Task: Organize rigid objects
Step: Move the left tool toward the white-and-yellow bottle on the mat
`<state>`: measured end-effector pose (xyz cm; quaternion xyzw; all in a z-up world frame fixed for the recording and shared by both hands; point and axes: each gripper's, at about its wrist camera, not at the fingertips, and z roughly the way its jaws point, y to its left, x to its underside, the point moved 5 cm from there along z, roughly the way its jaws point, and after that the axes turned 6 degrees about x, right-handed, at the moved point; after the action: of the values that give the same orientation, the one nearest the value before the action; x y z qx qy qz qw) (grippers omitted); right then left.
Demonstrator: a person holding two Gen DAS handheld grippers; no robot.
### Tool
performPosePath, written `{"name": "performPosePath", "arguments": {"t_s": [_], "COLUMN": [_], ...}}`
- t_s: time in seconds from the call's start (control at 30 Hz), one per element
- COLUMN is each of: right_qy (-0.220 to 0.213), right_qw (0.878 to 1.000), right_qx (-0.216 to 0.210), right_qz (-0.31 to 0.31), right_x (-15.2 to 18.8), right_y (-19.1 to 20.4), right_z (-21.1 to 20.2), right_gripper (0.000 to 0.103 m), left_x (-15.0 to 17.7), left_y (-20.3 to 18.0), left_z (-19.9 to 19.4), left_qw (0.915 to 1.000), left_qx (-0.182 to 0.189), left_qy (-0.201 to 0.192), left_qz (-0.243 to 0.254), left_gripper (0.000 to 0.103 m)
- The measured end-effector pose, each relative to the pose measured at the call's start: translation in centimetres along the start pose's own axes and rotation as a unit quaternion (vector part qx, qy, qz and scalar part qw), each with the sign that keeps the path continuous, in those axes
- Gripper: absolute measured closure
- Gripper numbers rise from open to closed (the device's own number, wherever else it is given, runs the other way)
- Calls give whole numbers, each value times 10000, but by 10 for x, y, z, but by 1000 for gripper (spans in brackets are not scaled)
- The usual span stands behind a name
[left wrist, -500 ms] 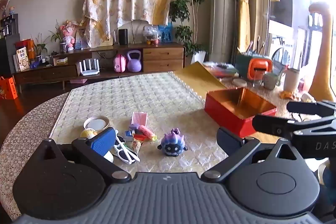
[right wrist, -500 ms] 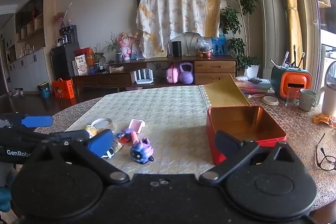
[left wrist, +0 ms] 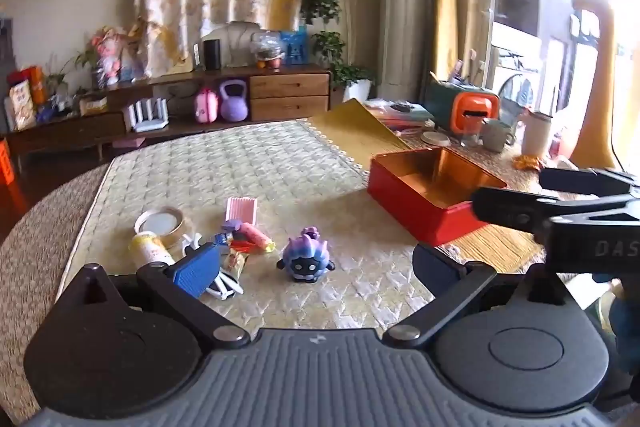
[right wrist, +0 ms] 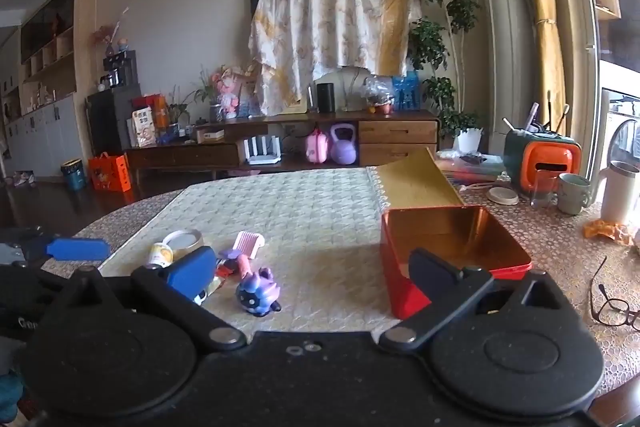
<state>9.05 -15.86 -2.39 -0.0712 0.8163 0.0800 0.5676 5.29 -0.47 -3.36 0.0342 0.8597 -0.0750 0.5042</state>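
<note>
red tin (left wrist: 420, 205) on the worktop (left wrist: 256, 167) holds nothing visible. purple toy (left wrist: 306, 261) sits at 12 o'clock between the left gripper (left wrist: 316, 263) fingers, spread apart; right gripper (right wrist: 316, 269) likewise apart.

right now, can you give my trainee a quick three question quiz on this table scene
1. True or false: the red tin box already holds a toy.
2. Which lies nearest the purple spiky toy? A) pink comb B) eyeglasses C) green mug
3. Fill in: both the left tongs and the right tongs stand ____, holding nothing.

Key: 1 false, the box shows only its bare gold inside. 2 A. 3 open.
</note>
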Motion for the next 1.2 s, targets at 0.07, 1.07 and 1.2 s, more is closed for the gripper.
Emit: {"name": "performPosePath", "arguments": {"t_s": [0.07, 1.07, 1.2], "right_qy": [20, 63, 99], "right_qw": [10000, 9992, 9992], "right_qx": [48, -92, -123], "right_qz": [-16, -377, -376], "right_x": [1, -3, -3], "right_y": [-2, 16, 15], "right_z": [0, 1, 2], "right_gripper": [0, 0, 0], "left_x": [-1, -7, -6], "left_y": [9, 13, 15], "left_z": [-5, -20, -19], "left_qw": [9997, 9985, 9985], "left_qx": [9, -190, -182], "left_qy": [-91, -428, -423], "left_qz": [-231, -278, -309], "left_gripper": [0, 0, 0]}}
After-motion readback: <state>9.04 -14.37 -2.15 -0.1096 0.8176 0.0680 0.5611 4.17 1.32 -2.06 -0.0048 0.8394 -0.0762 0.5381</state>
